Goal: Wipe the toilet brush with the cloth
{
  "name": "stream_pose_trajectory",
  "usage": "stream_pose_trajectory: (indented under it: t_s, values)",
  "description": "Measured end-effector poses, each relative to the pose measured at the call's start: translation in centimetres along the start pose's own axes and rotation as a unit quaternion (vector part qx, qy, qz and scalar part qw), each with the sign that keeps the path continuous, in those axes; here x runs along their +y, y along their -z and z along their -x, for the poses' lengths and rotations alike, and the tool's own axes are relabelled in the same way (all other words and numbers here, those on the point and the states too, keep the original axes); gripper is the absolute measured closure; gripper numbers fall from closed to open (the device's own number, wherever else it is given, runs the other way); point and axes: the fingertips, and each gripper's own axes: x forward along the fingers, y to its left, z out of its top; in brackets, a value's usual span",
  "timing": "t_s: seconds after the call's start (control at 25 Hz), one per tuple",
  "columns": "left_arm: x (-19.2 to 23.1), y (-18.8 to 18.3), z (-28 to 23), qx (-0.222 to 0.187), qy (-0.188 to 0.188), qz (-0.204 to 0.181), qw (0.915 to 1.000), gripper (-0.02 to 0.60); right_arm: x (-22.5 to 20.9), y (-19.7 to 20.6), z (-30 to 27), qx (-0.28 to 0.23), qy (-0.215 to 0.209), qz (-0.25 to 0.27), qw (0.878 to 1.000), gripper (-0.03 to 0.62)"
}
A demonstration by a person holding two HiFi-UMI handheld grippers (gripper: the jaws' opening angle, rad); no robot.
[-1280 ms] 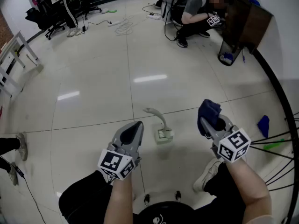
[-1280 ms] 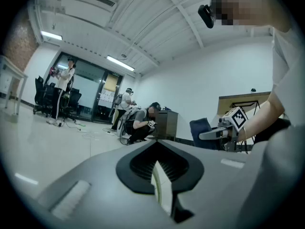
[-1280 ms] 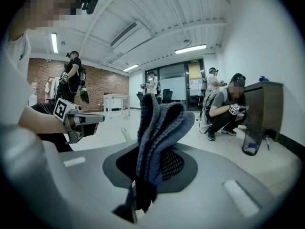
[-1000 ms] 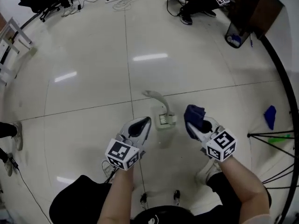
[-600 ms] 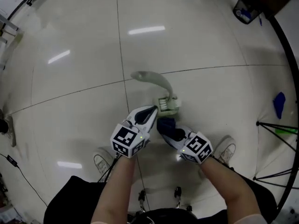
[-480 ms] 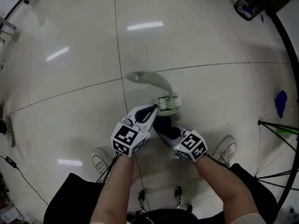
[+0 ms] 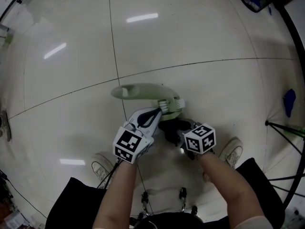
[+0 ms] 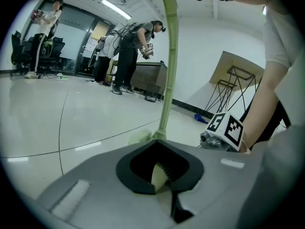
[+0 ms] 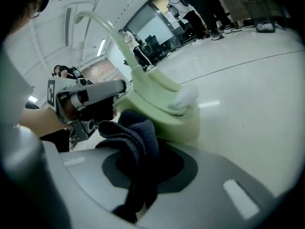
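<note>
Our right gripper (image 7: 167, 130) is squeezing the dark blue cloth (image 9: 133, 142) just beside the pale green plastic toilet brush (image 7: 143, 90). Our left gripper (image 7: 156, 112) is pinching that brush. We think the wiping is only starting.

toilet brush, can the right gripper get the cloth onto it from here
Probably yes: the right gripper holds the cloth right beside the toilet brush, nothing between them, and the left gripper grips its lower end from the other side.
</note>
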Motion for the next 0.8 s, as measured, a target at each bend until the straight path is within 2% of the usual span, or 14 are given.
stream_pose_trajectory:
  t_s: [0.24, 0.44, 0.52, 0.6, 0.68, 0.8]
  values:
    - [0.4, -0.2, -0.1, -0.008, -0.010, 0.009, 0.9999, 0.575, -4.5, -0.4, 3.2, 0.016, 0.046, 0.000, 0.999, 0.528]
    - [0.4, -0.1, -0.1, -0.020, -0.024, 0.045, 0.9985, 0.575, -10.1, -2.7, 7.0, -0.009, 0.117, -0.051, 0.992, 0.528]
    - [0.3, -0.1, -0.1, -0.018, -0.029, 0.052, 0.9981, 0.575, -11.7, -4.4, 7.7, -0.030, 0.127, -0.074, 0.989, 0.528]
    - [0.2, 0.0, 0.0, -0.020, -0.034, 0.062, 0.9973, 0.575, -11.8, -6.7, 7.1, -0.056, 0.094, -0.108, 0.988, 0.528]
    - [0.2, -0.2, 0.0, -0.028, -0.036, 0.069, 0.9966, 0.575, -11.2, -8.9, 5.5, -0.071, 0.034, -0.149, 0.986, 0.528]
    - [0.3, -0.3, 0.0, -0.037, -0.038, 0.070, 0.9962, 0.575, -9.8, -9.2, 2.3, -0.027, -0.056, -0.199, 0.978, 0.528]
